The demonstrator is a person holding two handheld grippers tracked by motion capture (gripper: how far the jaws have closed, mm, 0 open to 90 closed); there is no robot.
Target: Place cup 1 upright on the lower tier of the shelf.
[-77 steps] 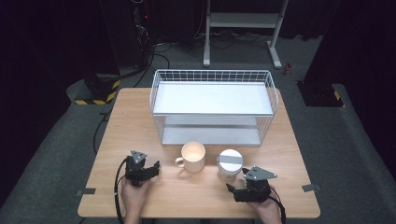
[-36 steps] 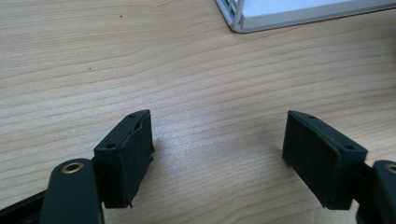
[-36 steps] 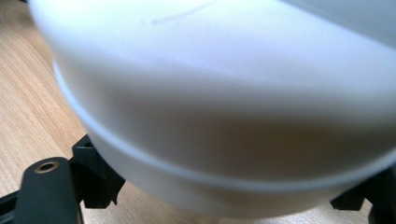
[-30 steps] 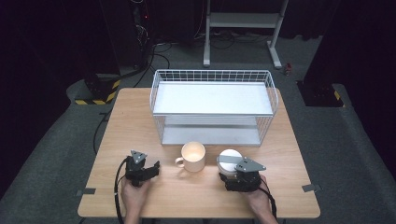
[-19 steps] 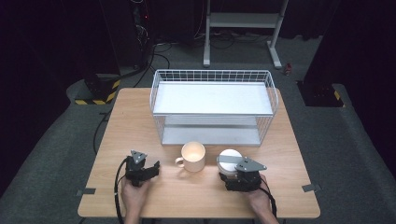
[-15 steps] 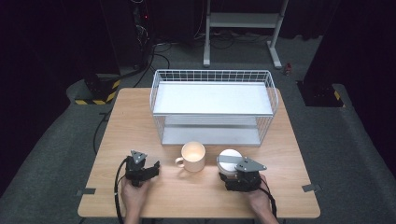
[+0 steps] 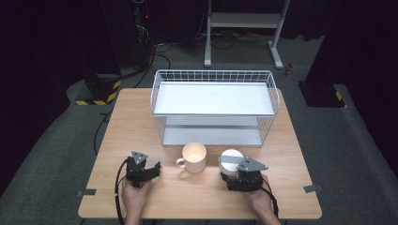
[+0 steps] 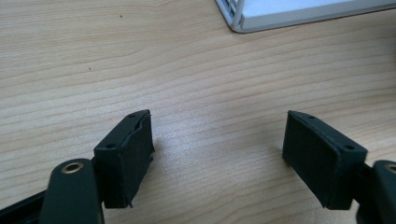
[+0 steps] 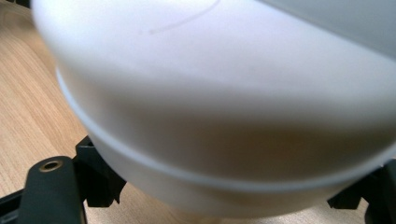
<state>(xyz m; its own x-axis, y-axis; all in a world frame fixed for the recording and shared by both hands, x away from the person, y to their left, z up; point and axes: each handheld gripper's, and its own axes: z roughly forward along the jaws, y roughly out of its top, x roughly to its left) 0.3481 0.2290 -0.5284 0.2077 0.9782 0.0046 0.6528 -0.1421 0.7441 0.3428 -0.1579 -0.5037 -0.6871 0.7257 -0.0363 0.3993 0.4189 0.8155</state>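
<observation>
Wooden table [image 7: 112, 140], seen from above. Right gripper [image 7: 233, 172] at near right, jaws set wide on either side of white round container [image 7: 231, 158]; whether pads press on it cannot be told. Container stands near side of white wire basket [image 7: 213, 108], just right of cream mug [image 7: 194, 157]. Left gripper [image 7: 155, 167] at near left, 2 jaws apart over bare wood, holding nothing.
</observation>
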